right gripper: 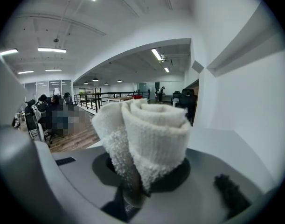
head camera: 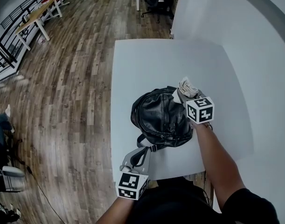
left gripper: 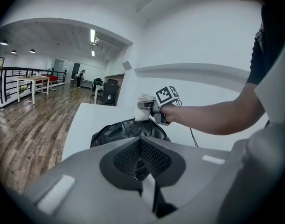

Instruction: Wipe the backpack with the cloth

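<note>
The backpack (head camera: pixel 161 118) lies on the table (head camera: pixel 147 64) (towards its near edge). The right gripper (head camera: pixel 180 95) pinches a rolled cloth (head camera: pixel 187 86) at the backpack's far right edge. The left gripper (head camera: pixel 135 160) is pressed together on the strap (head camera: pixel 143 154).

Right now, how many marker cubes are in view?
2. One cube is on the right gripper by the backpack; the other cube is on the left gripper at the table edge. None seems hidden.
</note>
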`<state>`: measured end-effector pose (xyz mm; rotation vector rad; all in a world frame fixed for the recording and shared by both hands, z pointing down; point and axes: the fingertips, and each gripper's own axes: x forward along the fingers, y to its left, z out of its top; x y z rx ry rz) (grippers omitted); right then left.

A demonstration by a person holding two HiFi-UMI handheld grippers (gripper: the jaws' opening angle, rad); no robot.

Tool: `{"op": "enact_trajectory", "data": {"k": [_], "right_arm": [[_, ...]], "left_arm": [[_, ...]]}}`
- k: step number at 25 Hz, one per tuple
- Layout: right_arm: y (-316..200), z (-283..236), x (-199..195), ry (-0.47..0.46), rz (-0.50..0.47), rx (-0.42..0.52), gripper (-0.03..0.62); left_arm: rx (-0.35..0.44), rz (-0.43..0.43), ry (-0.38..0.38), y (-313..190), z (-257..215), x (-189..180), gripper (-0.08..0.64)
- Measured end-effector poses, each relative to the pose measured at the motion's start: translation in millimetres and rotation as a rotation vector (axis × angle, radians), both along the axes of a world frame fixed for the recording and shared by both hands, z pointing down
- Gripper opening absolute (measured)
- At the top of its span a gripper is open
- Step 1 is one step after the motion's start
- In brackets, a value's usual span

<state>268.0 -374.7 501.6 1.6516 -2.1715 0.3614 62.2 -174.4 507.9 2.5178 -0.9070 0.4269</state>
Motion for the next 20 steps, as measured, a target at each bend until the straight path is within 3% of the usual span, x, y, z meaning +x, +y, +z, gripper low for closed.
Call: {"op": "enact_trajectory", "data": {"k": [20], "right_arm": [[33.8,-27.4,57.3,0.055,0.108,0.046,0.091]], "left_arm": [[0.048,0.073,0.004,8.1,-14.7,15.6,0.006]]}}
